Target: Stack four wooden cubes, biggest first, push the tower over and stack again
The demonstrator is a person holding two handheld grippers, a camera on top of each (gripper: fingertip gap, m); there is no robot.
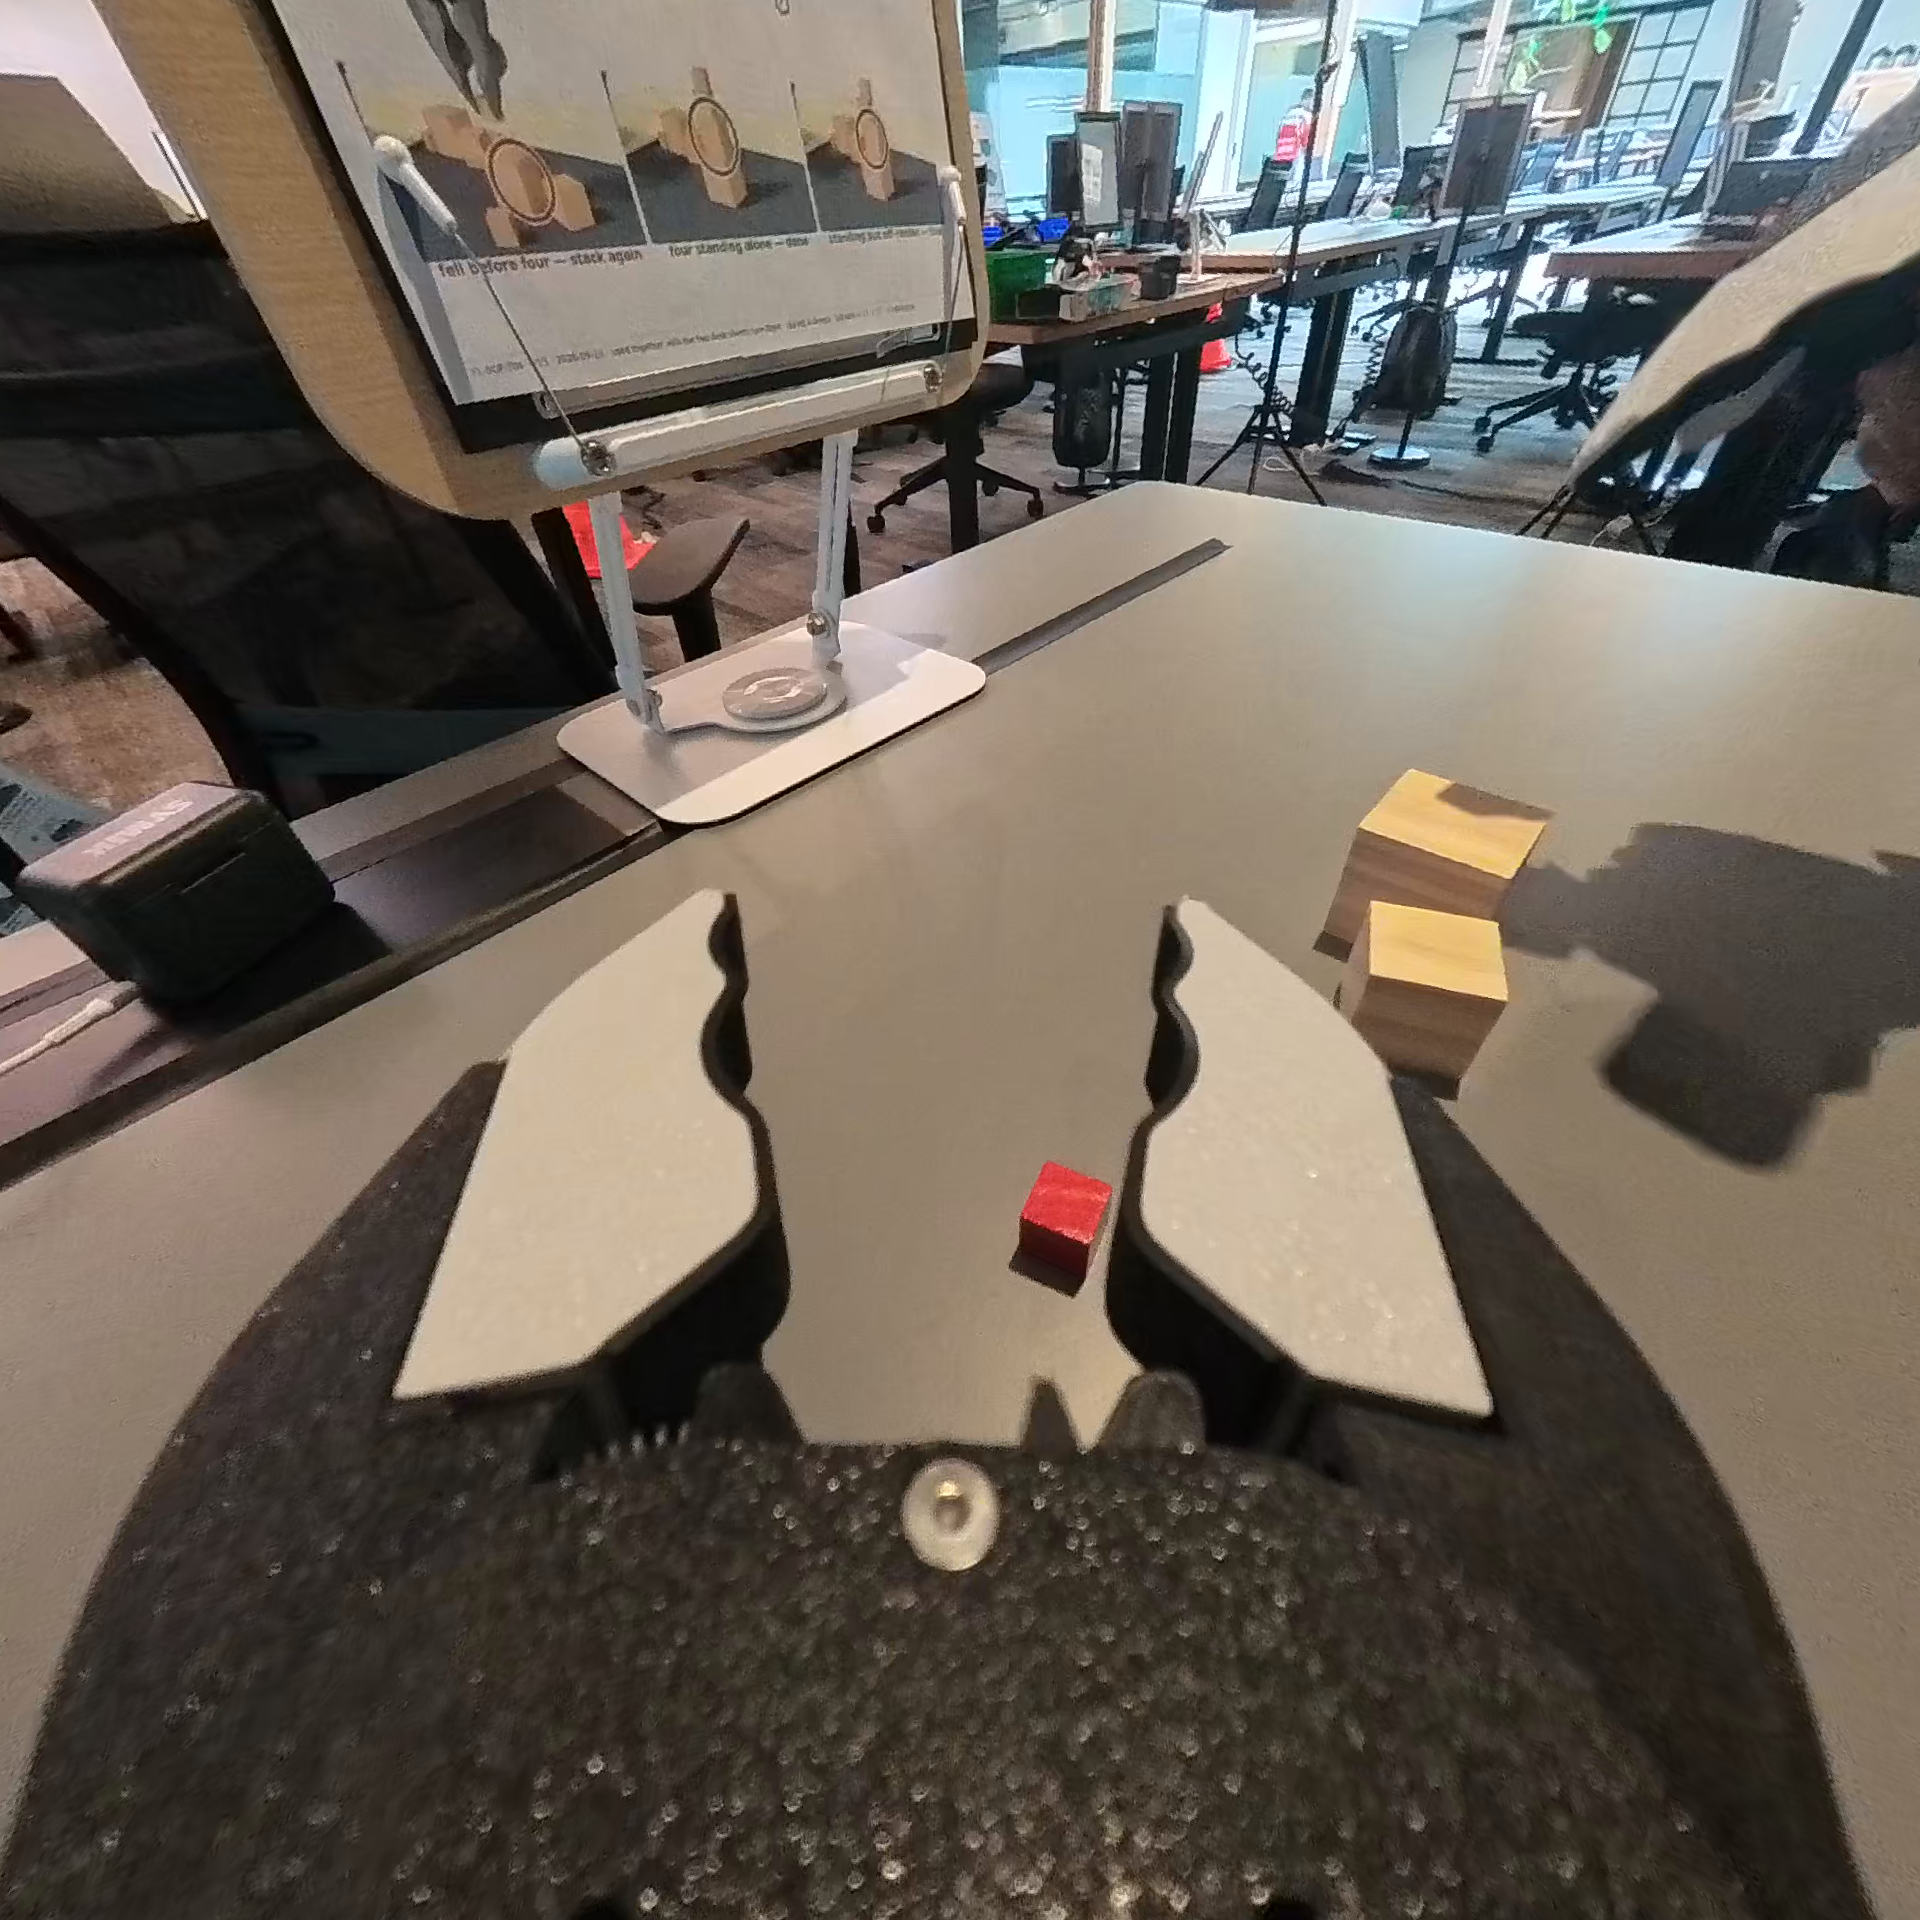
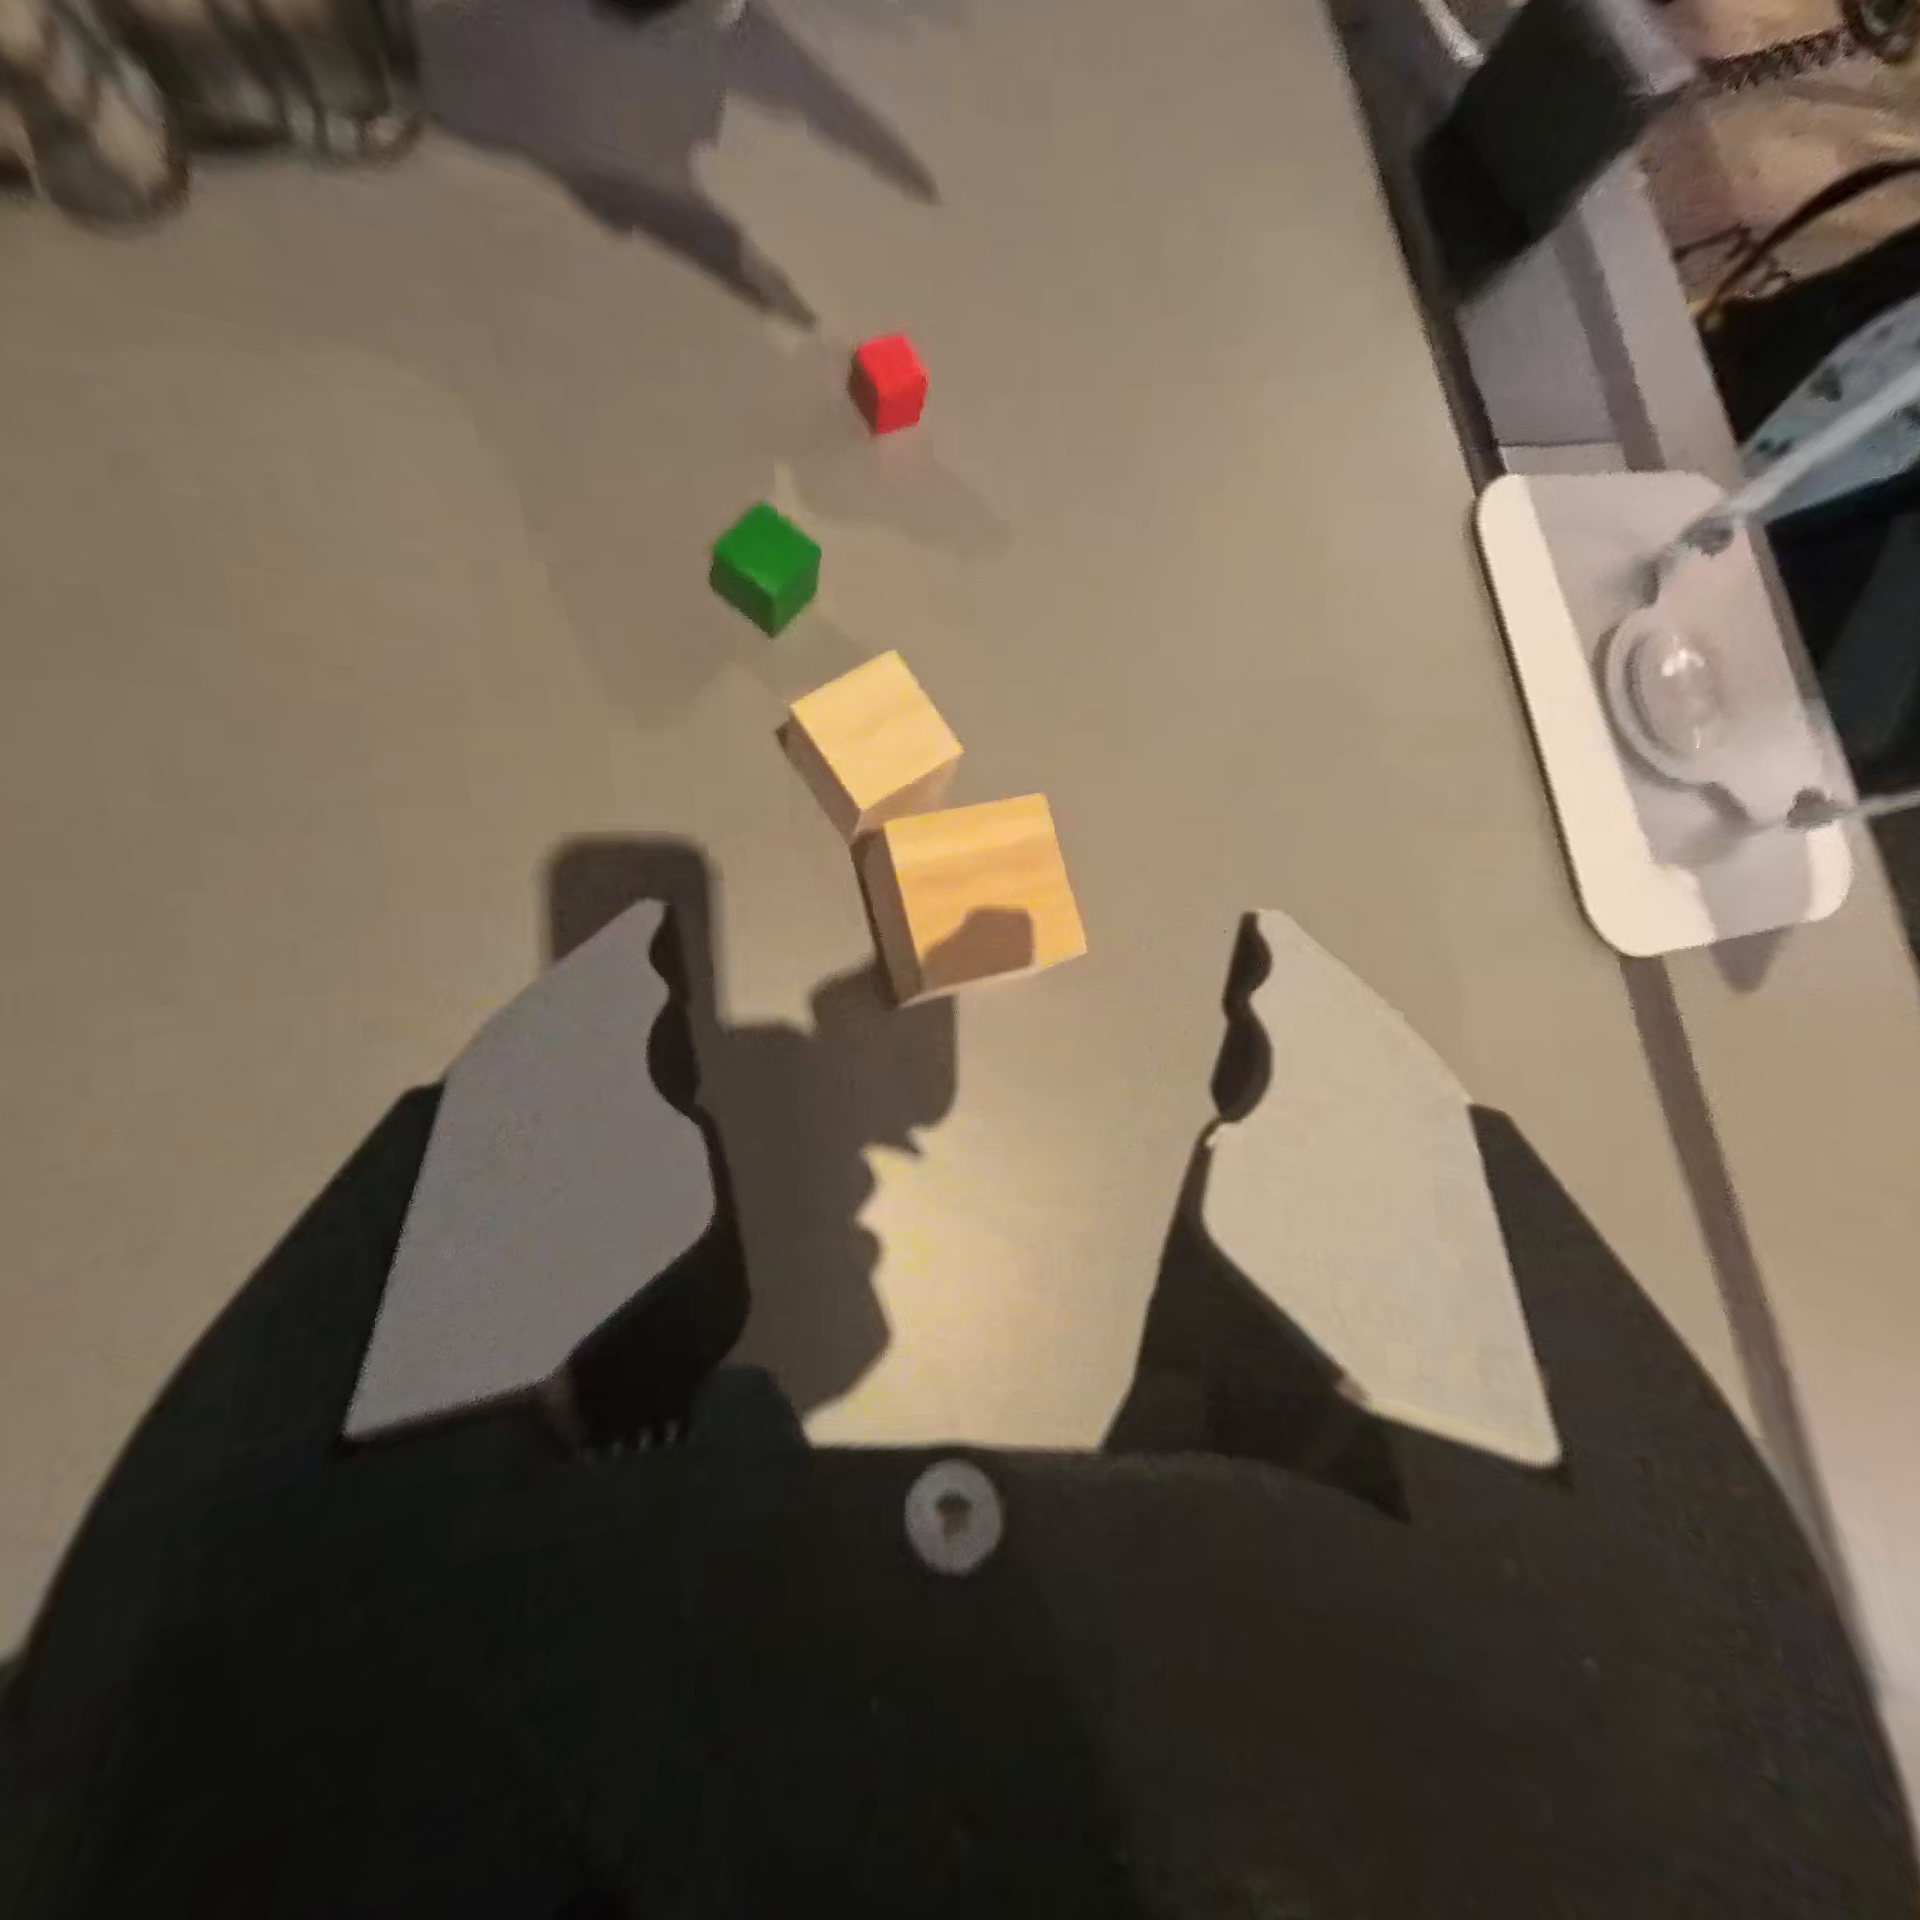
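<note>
No tower stands; the big cube (image 2: 971,894), mid cube (image 2: 873,743), green cube (image 2: 766,566) and red cube (image 2: 888,381) lie loose on the desk (image 2: 312,623); both left gripper (image 1: 951,987) and right gripper (image 2: 956,997) have fingers wide apart, empty; all stacking seems left.

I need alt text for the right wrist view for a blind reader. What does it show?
Four cubes lie scattered in a line on a grey table: red cube farthest, green cube, then two plain wooden cubes. The open right gripper hovers nearest the bigger one.
</note>
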